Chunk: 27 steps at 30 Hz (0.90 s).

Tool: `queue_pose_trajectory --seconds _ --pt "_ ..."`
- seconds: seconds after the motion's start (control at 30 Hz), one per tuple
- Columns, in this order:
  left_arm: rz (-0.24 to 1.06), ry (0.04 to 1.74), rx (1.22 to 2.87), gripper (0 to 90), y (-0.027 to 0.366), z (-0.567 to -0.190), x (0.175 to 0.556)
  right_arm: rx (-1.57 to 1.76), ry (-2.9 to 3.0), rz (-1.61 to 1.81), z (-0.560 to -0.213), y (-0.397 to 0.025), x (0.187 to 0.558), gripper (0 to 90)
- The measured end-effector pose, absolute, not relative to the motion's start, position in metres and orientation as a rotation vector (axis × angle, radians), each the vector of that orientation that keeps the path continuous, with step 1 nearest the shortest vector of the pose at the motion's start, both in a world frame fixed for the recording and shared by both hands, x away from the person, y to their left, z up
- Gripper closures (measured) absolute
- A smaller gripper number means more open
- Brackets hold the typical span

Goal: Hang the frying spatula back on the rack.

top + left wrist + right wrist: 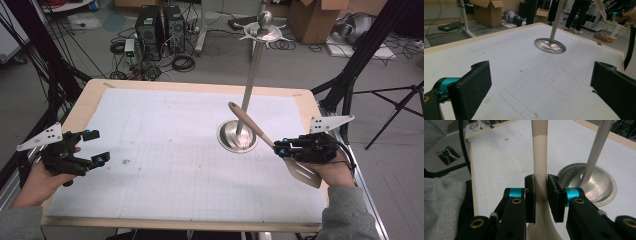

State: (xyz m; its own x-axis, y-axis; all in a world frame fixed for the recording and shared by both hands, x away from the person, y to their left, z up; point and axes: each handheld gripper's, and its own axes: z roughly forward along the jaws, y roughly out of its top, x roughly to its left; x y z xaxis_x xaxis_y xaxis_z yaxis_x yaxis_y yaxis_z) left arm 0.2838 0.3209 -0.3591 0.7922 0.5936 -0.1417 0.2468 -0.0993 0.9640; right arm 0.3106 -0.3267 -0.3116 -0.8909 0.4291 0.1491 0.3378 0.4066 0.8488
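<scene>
On my left, the left gripper (pixel 92 147) hovered low over the near left corner of the white mat (pixel 165 145), its jaws spread wide with nothing between them, well apart from everything else. Moving across, the mat lay bare through the middle until the steel stand (pixel 255 65), whose round base (pixel 238 137) sat right of centre with the pole rising to a hooked crown (pixel 264 31) at the top. Further right, the right gripper (pixel 281 148) had its jaws clamped on the handle of the beige spatula (pixel 250 126), just where the handle widens toward the slotted blade; in the right gripper view the pads (pixel 554 195) pressed both flanks of the handle, the handle end pointing up and away beside the pole. I judged the carrying step to be in hand: the spatula was off the mat, close to the stand but not hung. The next move, as I read it, called for raising it to the crown and catching the handle end on a hook, which I couldn't see clearly
</scene>
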Motion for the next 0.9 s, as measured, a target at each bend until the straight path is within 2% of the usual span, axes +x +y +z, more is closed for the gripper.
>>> queue_pose_trajectory --seconds 0.9 --pt "0.336 0.686 1.689 3.9 0.327 -0.363 0.278 0.674 2.493 1.545 -0.279 -0.339 0.314 78.1"
